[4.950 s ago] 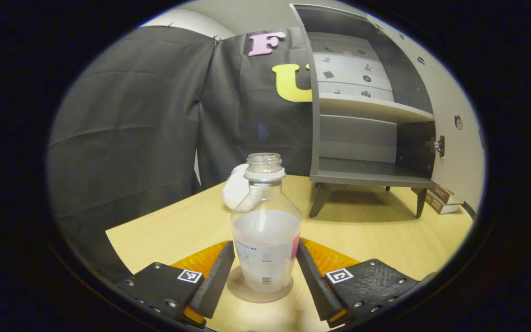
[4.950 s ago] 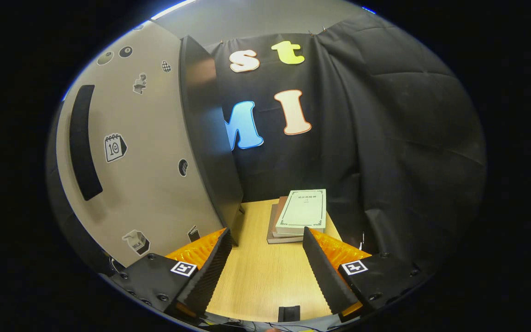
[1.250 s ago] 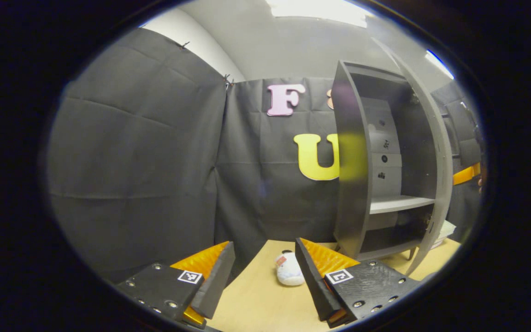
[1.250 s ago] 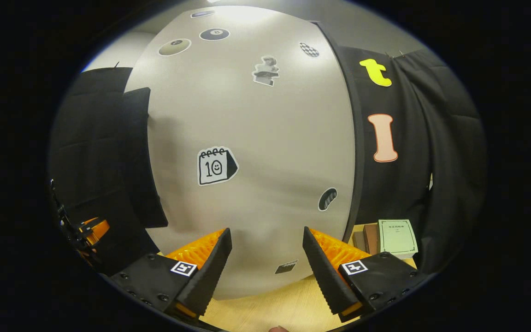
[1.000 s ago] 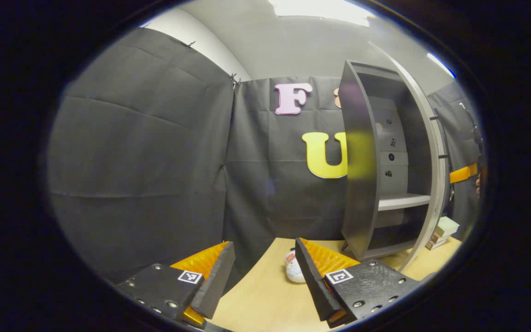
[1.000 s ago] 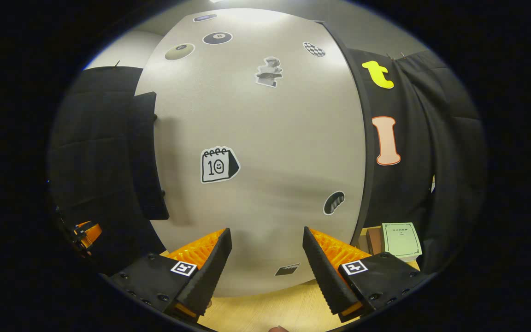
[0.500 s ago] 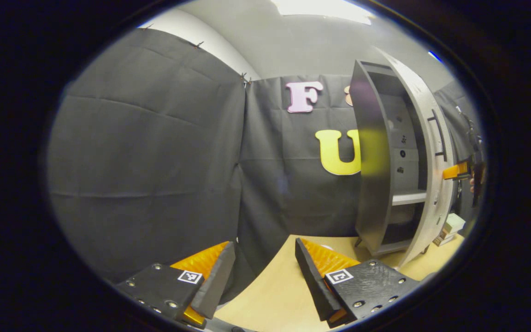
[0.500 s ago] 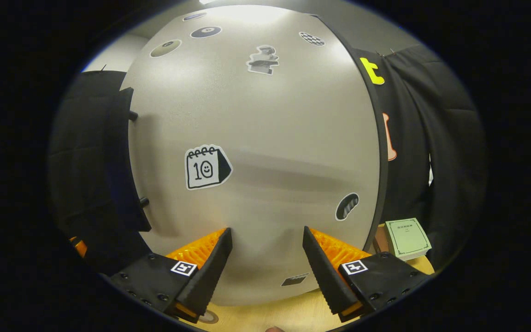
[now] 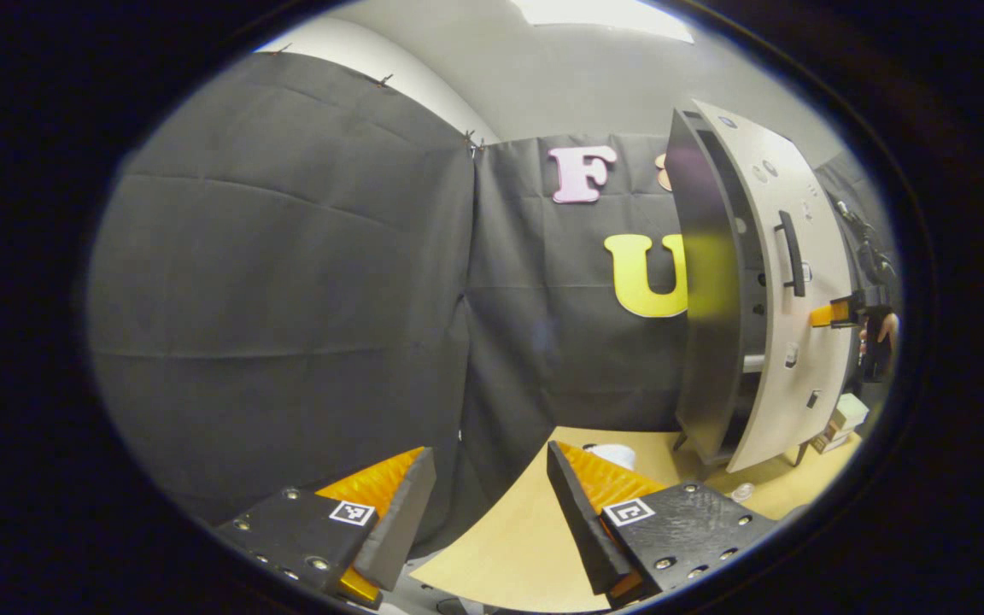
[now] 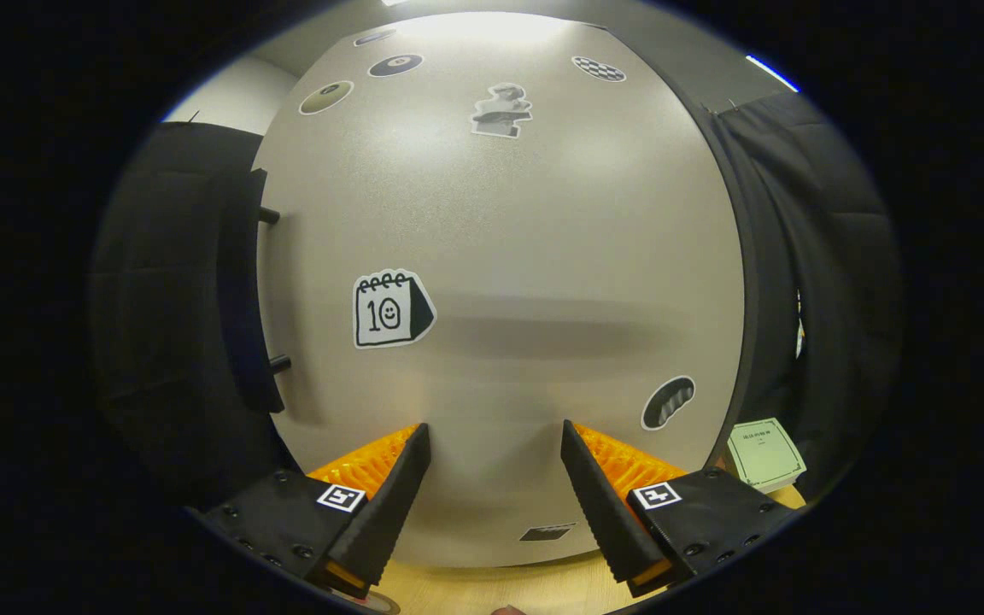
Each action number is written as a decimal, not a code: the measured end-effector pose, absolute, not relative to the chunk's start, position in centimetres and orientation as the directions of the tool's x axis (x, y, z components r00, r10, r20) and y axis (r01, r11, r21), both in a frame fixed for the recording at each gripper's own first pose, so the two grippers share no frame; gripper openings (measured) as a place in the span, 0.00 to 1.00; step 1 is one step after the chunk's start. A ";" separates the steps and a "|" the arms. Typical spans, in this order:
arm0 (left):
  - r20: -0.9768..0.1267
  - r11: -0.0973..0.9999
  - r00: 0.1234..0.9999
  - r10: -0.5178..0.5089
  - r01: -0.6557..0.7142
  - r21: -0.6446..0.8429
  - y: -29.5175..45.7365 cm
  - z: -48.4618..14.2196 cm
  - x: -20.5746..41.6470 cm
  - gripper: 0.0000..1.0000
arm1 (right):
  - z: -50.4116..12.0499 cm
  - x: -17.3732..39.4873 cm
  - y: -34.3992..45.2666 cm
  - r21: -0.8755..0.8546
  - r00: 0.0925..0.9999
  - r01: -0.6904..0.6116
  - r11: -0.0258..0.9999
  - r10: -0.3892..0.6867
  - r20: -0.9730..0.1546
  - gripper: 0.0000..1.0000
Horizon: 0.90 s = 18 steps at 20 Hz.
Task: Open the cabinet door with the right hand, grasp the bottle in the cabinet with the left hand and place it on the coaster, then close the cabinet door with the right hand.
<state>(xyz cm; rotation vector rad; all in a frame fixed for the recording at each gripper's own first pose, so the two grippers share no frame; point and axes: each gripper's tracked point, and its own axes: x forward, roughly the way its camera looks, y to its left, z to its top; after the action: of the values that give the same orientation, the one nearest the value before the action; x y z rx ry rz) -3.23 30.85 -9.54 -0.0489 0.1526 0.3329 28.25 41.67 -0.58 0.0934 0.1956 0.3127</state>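
1. The left gripper (image 9: 492, 504) hangs with its fingers spread and nothing between them, above the near edge of the desk (image 9: 518, 547), facing the black cloth wall.
2. In the left gripper view the cabinet (image 9: 705, 342) stands on the desk to the right, seen from its dark side panel. Its door (image 9: 799, 342) is nearly shut, with a narrow gap left in which a shelf edge shows.
3. A dark bar handle (image 9: 791, 254) runs upright on the door's pale front.
4. In that same view the right gripper (image 9: 838, 313) shows farther off, its fingertips at the door's front just below the handle, with part of a hand (image 9: 885, 329) behind it.
5. In the right gripper view the right gripper (image 10: 494, 495) has its fingers spread, with no object between them; both point at the door (image 10: 500, 299), which stands very close. I cannot tell whether the tips touch it.
6. The door carries stickers, among them a calendar sticker (image 10: 391, 308) left of centre, and the handle (image 10: 244, 299) runs down its left edge.
7. A pale book (image 10: 764, 453) lies on the desk to the right of the cabinet.
8. A small white thing (image 9: 616, 454) lies on the desk just behind the left gripper's right finger; it is too hidden to name.
9. At the bottom of the right gripper view, a sliver of a round disc (image 10: 377, 603) shows on the desk; it may be the coaster. I cannot make out the bottle for certain.
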 end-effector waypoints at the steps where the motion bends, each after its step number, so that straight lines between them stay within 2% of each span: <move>1: -0.155 0.945 0.935 0.320 -0.328 -0.023 30.8 -9.3 -3.3 0.83 | -0.5 28.1 41.7 0.114 0.933 -0.300 0.947 0.316 -0.169 0.98; 8: -0.116 0.951 0.945 0.306 -0.309 -0.013 27.4 -5.9 -2.2 0.80 | 2.0 26.0 40.3 0.131 0.924 -0.357 0.925 0.371 -0.098 0.98; 13: -0.085 0.971 0.969 0.234 -0.237 -0.024 21.6 -2.9 0.1 0.82 | 4.1 23.1 32.9 0.110 0.937 -0.335 0.936 0.343 -0.064 0.98; 14: -0.078 0.976 0.974 0.214 -0.217 -0.028 20.4 -2.5 0.4 0.80 | 4.5 22.7 31.3 0.106 0.940 -0.327 0.939 0.335 -0.059 0.98; 15: -0.071 0.980 0.978 0.195 -0.197 -0.032 19.0 -2.0 1.1 0.83 | 4.8 22.4 29.8 0.106 0.944 -0.319 0.942 0.326 -0.053 0.98; 16: -0.068 0.983 0.982 0.175 -0.178 -0.035 17.8 -1.6 1.8 0.80 | 5.1 22.1 28.2 0.106 0.948 -0.308 0.946 0.314 -0.048 0.98; 18: -0.056 0.989 0.989 0.139 -0.141 -0.035 15.3 -0.7 2.8 0.80 | 5.3 21.5 25.0 0.107 0.956 -0.284 0.953 0.290 -0.043 0.98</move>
<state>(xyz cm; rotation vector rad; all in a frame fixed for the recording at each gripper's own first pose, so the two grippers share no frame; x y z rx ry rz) 2.84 15.30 -0.67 -0.0389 0.0535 0.1409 21.55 25.02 5.32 0.1007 0.0582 0.2918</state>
